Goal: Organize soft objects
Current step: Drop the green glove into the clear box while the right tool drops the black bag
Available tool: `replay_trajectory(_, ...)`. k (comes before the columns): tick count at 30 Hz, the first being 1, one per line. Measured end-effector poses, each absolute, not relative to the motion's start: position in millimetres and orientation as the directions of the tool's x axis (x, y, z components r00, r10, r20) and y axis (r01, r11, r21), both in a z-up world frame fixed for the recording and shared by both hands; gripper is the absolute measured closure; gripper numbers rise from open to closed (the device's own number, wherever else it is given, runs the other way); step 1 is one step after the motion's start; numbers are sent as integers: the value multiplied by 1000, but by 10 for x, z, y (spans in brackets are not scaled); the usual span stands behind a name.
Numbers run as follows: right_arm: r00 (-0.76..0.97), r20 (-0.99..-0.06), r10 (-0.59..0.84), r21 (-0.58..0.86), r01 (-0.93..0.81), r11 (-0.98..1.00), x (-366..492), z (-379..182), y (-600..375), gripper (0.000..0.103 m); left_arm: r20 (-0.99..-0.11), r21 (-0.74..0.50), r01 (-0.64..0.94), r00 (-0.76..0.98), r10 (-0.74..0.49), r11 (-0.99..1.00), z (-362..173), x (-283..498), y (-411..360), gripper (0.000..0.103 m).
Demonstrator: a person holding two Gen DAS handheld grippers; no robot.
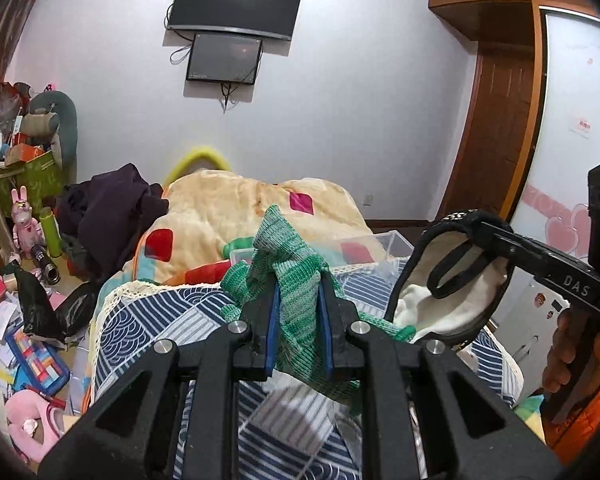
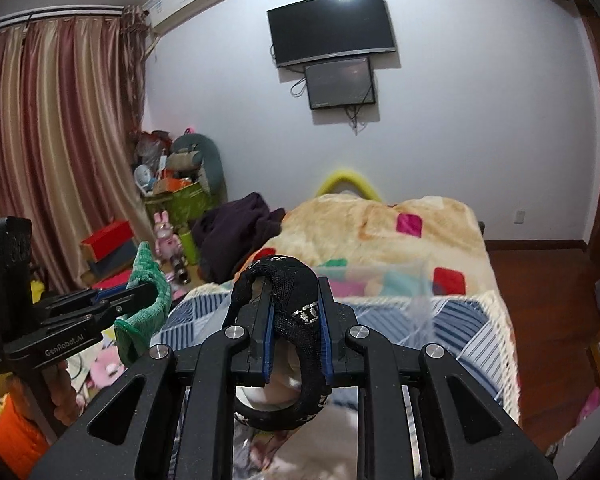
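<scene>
Two soft pieces hang pinched: the left claw [image 1: 300, 320] nips a limp green knit cloth [image 1: 288, 256] at 6 o'clock, the right claw [image 2: 298, 340] a floppy black-rimmed slipper [image 2: 300, 308] by its edge. Both seem light; grip bunched fabric. Beyond, at 12, a clear bin [image 1: 384, 242] sits on the bed [image 1: 140, 320].

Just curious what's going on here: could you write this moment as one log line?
left gripper: shut on green knit cloth | right gripper: shut on black slipper | both held above bed | clear bin ahead
</scene>
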State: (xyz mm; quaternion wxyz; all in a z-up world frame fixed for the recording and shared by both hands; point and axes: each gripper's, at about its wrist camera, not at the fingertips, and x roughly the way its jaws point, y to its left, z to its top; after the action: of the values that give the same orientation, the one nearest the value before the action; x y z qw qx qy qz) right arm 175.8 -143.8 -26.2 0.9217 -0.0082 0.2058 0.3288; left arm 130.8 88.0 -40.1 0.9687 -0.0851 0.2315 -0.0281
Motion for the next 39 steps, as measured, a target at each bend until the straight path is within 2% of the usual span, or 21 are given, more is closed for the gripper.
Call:
replay_trajectory(11,717,-462,522,100,-542,834,2268,-414,-1353,87,-539,-99,3,840,-56,995,-671,2057,733,86)
replay_trajectory(19,660,-614,433,39,-522,852,2606,-742,-1232,87,-647,-55,29,761,-57,998,-957,2462,609,86)
replay_trajectory(22,626,-663,410,19,-534,846,2648,-866,-1209,83,-686,-57,37,725,-66,998,-1055,2535,575,85)
replay_trajectory(24,603,-688,405,19,-542,840,2633,-940,-1226,82,-703,-70,47,707,-83,996,-1087,2530,560,80)
replay_trajectory(27,587,-704,400,7,-557,831,2585,-975,-1259,68,-704,-72,54,704,-89,996,-1064,2499,556,68)
replay_trajectory(28,589,-706,393,-2,-556,831,2580,-969,-1268,58,-699,-71,55,710,-89,996,-1047,2489,551,63)
replay_trajectory(29,597,-703,387,-14,-555,832,2532,-957,-1296,48,-688,-70,55,721,-88,996,-1004,2449,555,55)
replay_trajectory(30,607,-693,389,-18,-554,832,2504,-928,-1320,44,-674,-73,53,734,-88,996,-948,2395,564,47)
replay_trajectory(31,614,-686,390,-21,-553,833,2501,-900,-1332,40,-661,-78,49,745,-89,996,-900,2357,579,32)
replay_trajectory(32,628,-669,397,-22,-551,834,2434,-849,-1382,36,-643,-88,45,761,-91,995,-841,2304,603,23)
replay_trajectory(36,664,-616,423,-7,-542,840,2326,-662,-1493,26,-578,-121,47,808,-109,992,-623,2023,677,15)
replay_trajectory(38,681,-592,431,-6,-538,843,2268,-568,-1528,18,-562,-100,38,822,-88,994,-562,1875,681,11)
replay_trajectory(39,694,-573,436,-8,-537,844,2176,-518,-1583,18,-558,-91,36,826,-81,995,-550,1822,679,10)
